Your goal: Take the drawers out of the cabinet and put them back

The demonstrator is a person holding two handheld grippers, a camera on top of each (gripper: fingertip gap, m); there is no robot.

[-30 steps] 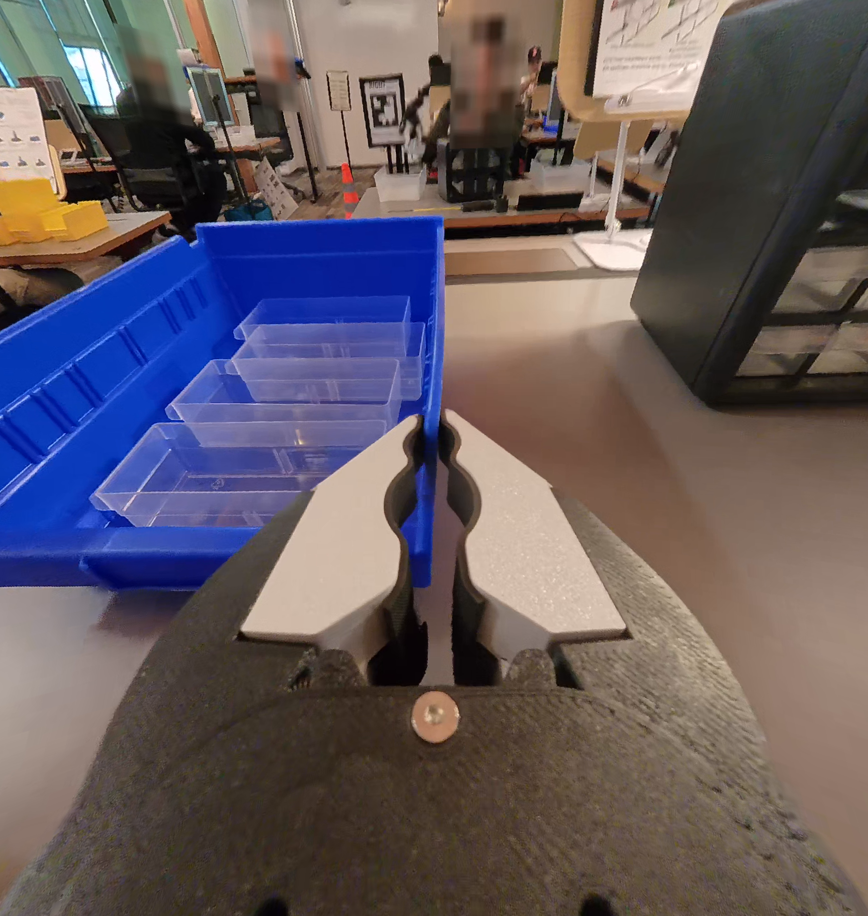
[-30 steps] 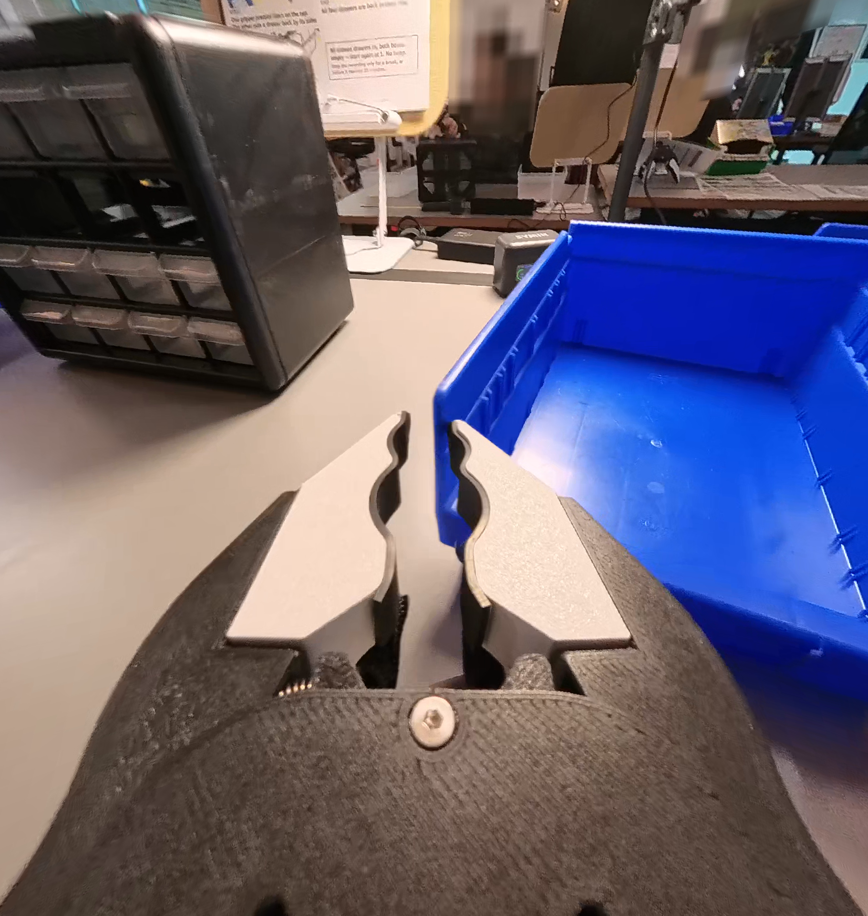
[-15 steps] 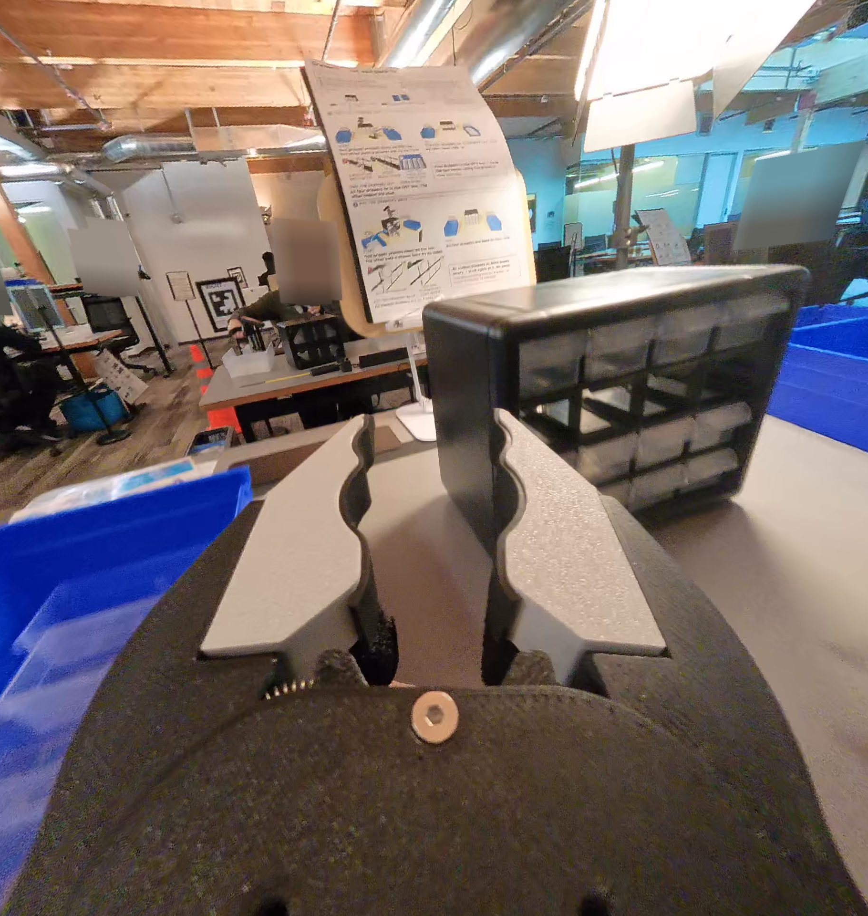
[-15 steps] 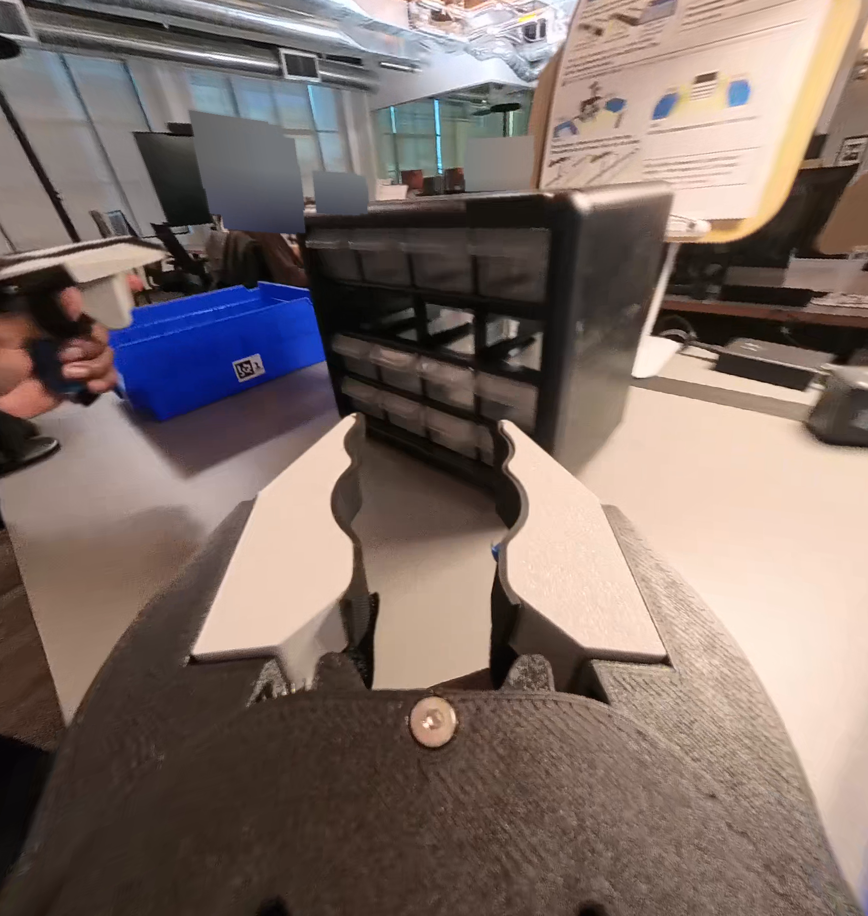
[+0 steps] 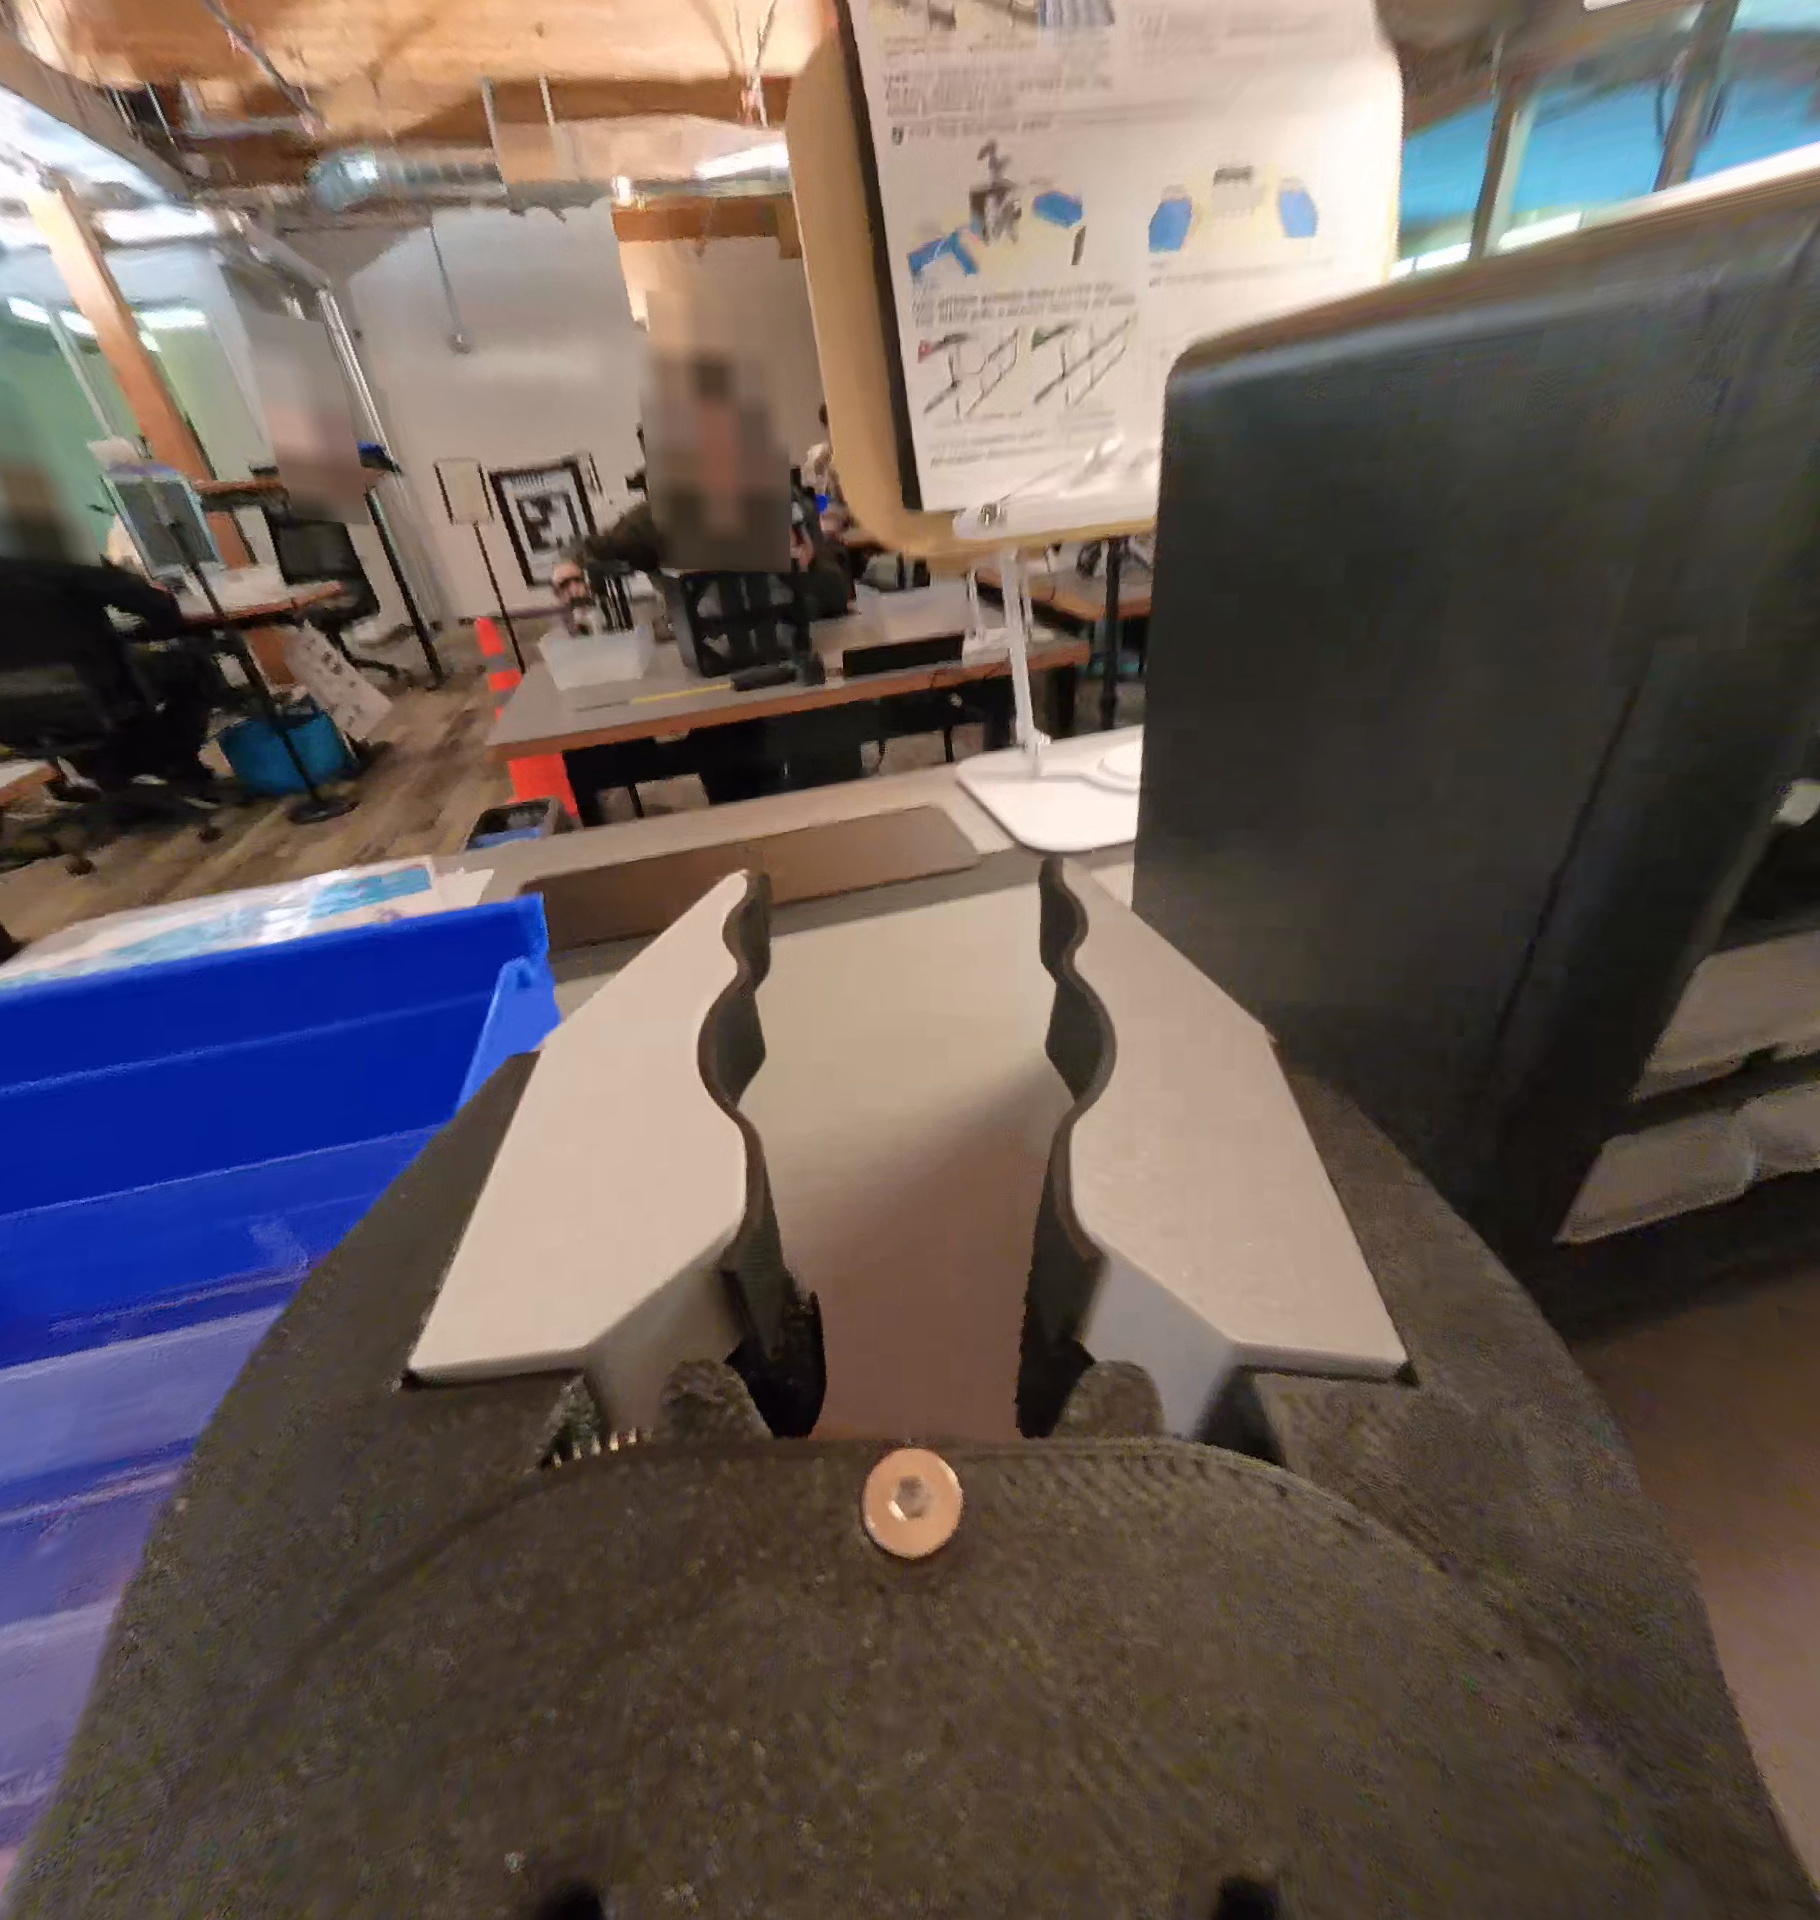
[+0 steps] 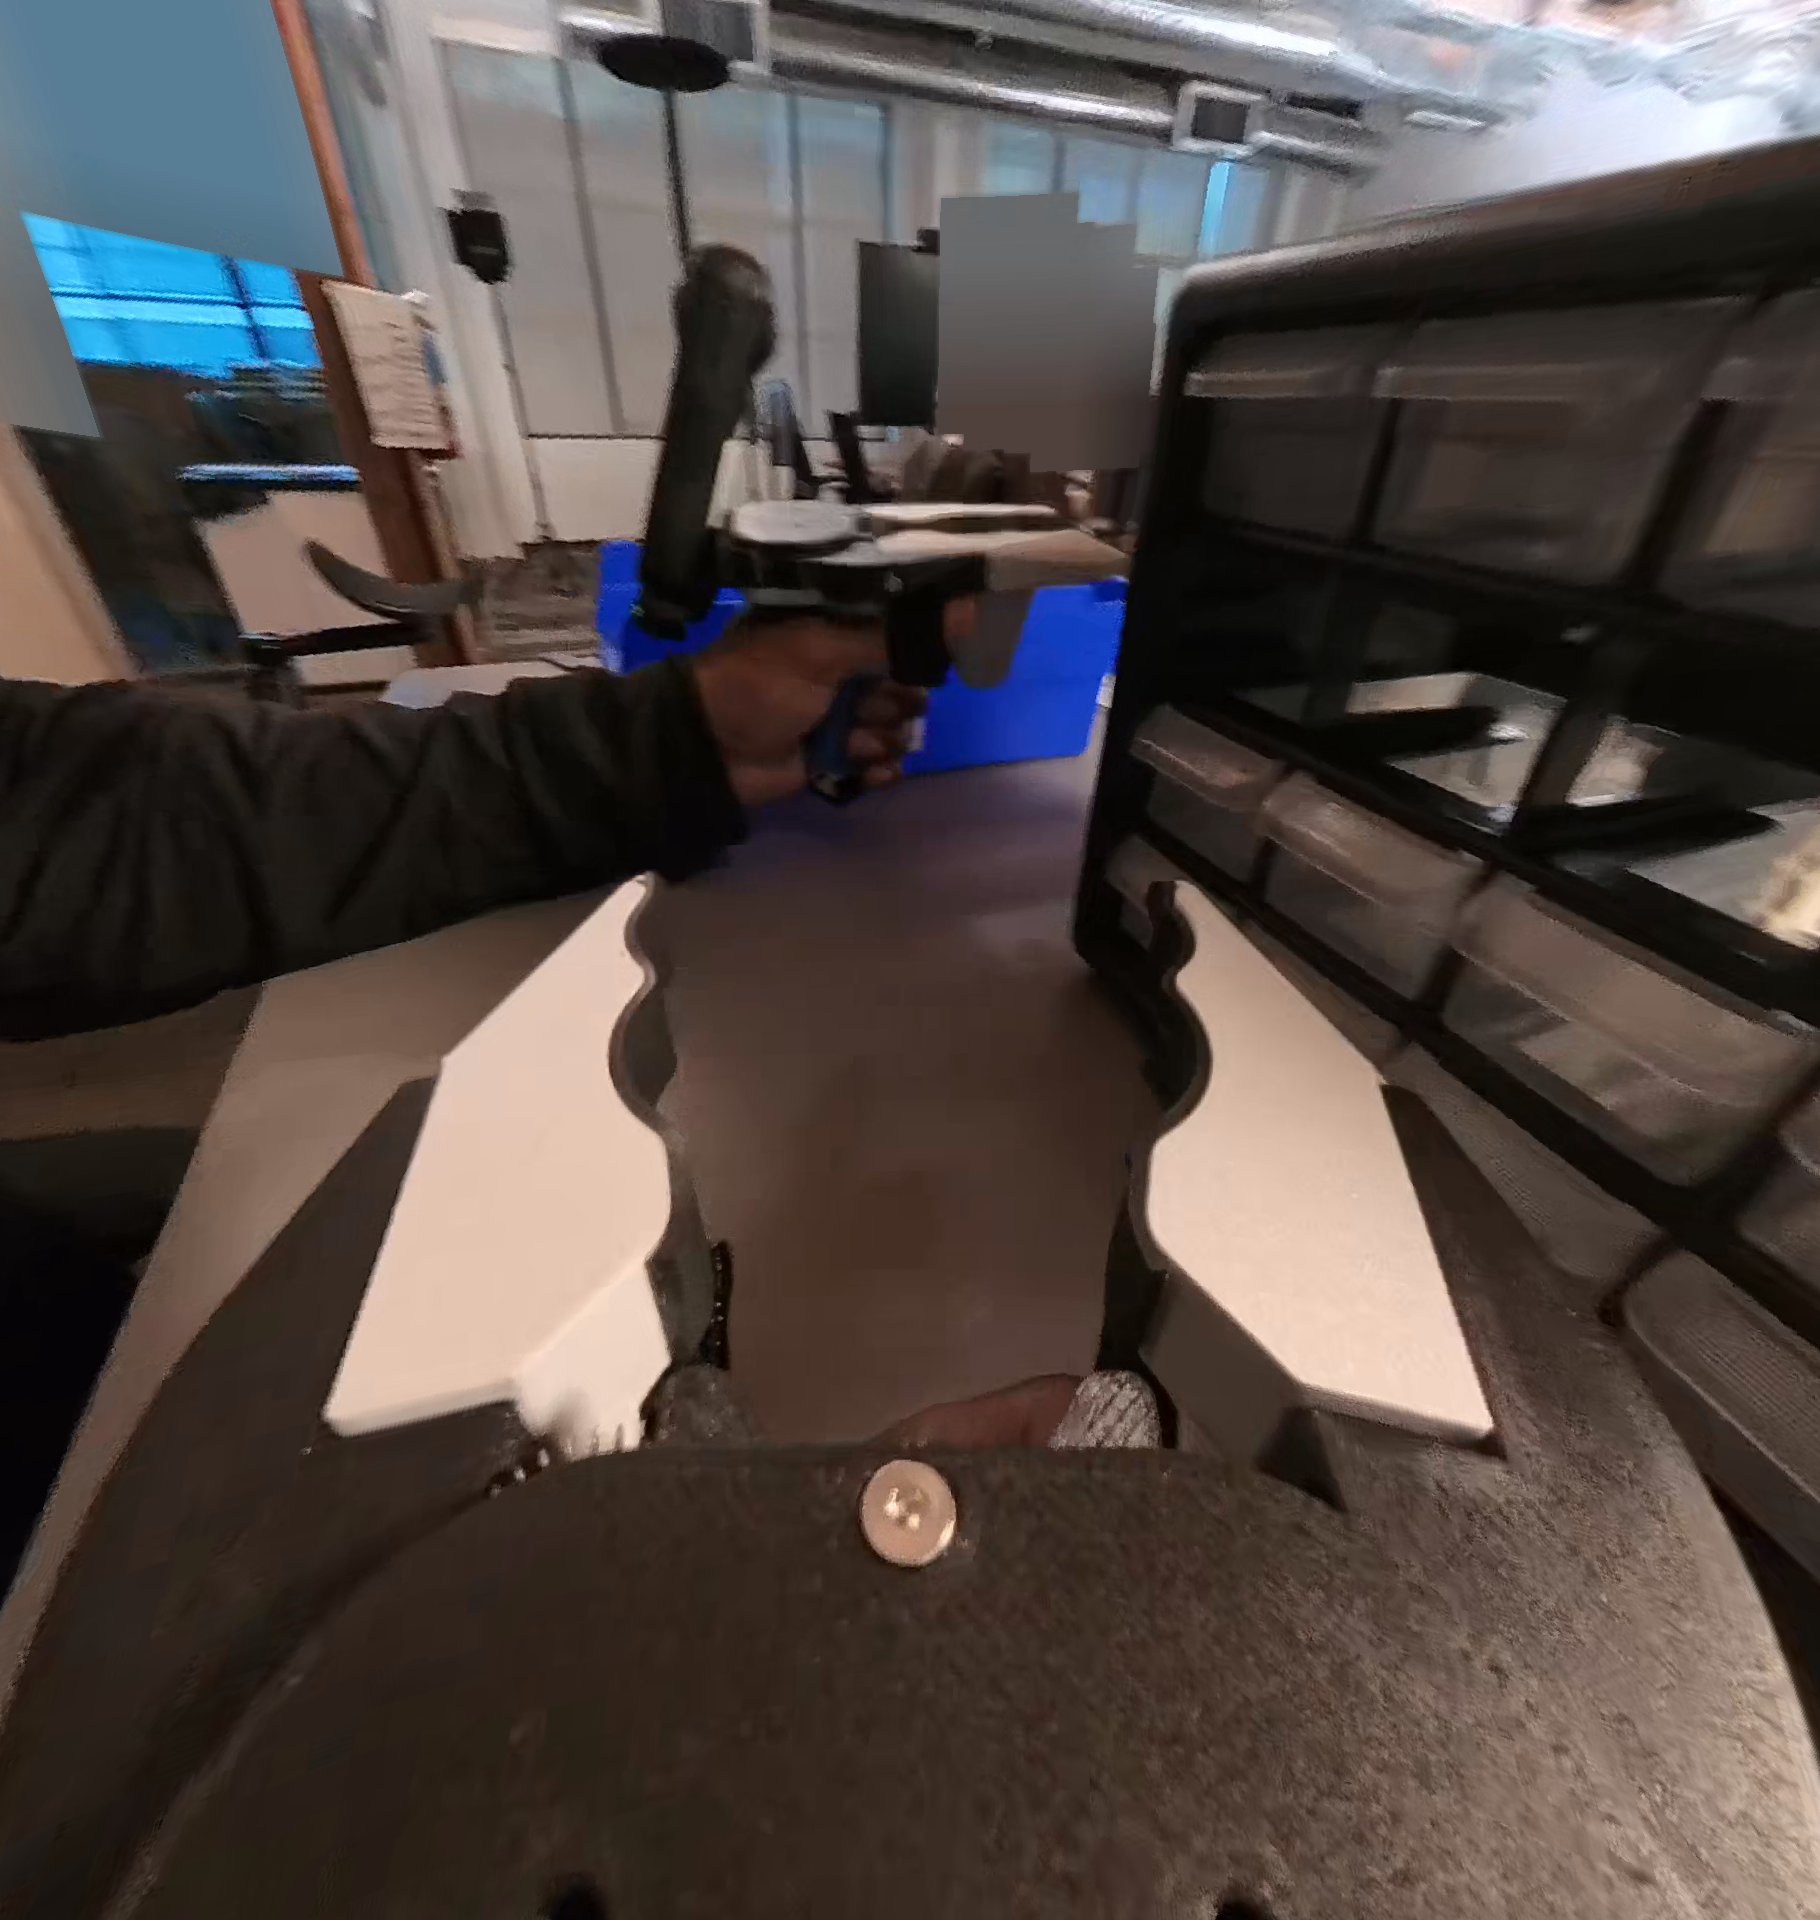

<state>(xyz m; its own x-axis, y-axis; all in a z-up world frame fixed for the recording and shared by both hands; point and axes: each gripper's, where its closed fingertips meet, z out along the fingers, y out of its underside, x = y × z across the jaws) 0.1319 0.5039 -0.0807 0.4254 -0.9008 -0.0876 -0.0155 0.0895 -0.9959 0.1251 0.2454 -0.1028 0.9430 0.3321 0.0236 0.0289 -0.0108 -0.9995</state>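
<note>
Grey table (image 6: 885, 1039): cabinet (image 6: 1508, 623) right of open right hand-held gripper (image 6: 901, 904).

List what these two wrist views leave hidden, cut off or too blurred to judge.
- Cabinet: left view shows mostly its side; the right edge crops its front.
- Drawers: motion-blurred in the right view; contents unreadable.
- Blue bin: interior hidden by its own wall.
- Left gripper seen from the right view: fingertips blurred.

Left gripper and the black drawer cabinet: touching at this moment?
Apart. In the right wrist view the left gripper, held in a hand, hangs left of the cabinet with blue bin showing between them.
</note>
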